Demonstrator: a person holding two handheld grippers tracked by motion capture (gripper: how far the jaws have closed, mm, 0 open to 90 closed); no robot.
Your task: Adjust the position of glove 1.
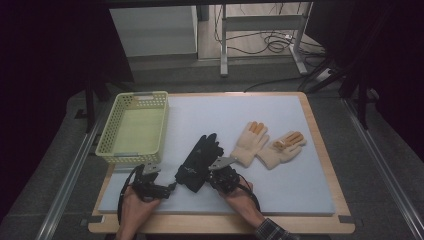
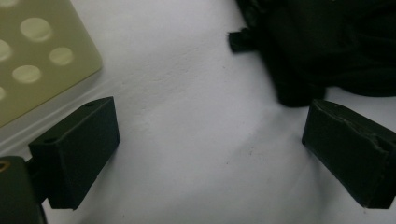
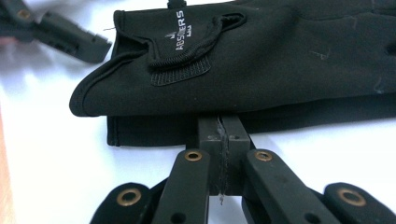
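From the high view, a pair of black gloves [image 1: 200, 161] lies stacked on the pale mat of the worktop [image 1: 280, 200], cuffs toward the person. The right gripper [image 1: 220, 172] sits against the cuff end at the gloves' near right edge, and the left gripper [image 1: 167, 189] rests just beside the near left corner of the cuffs. A yellow-green basket [image 1: 114, 145] stands to the left on the mat, and two cream gloves with orange fingertips [image 1: 267, 145] lie well apart to the right.

In the left gripper view, the left gripper [image 2: 210, 149] has its fingers [image 2: 77, 151] spread wide and released, bare mat between them; the black gloves [image 2: 327, 46] lie just past the right finger, and the basket's wall [image 2: 37, 56] shows at upper left.

In the right gripper view, the right gripper [image 3: 224, 126] has its fingers [image 3: 208, 135] clenched flat together, tips reaching under the edge of the black gloves [image 3: 280, 60]. Whether any fabric is pinched between them cannot be told.
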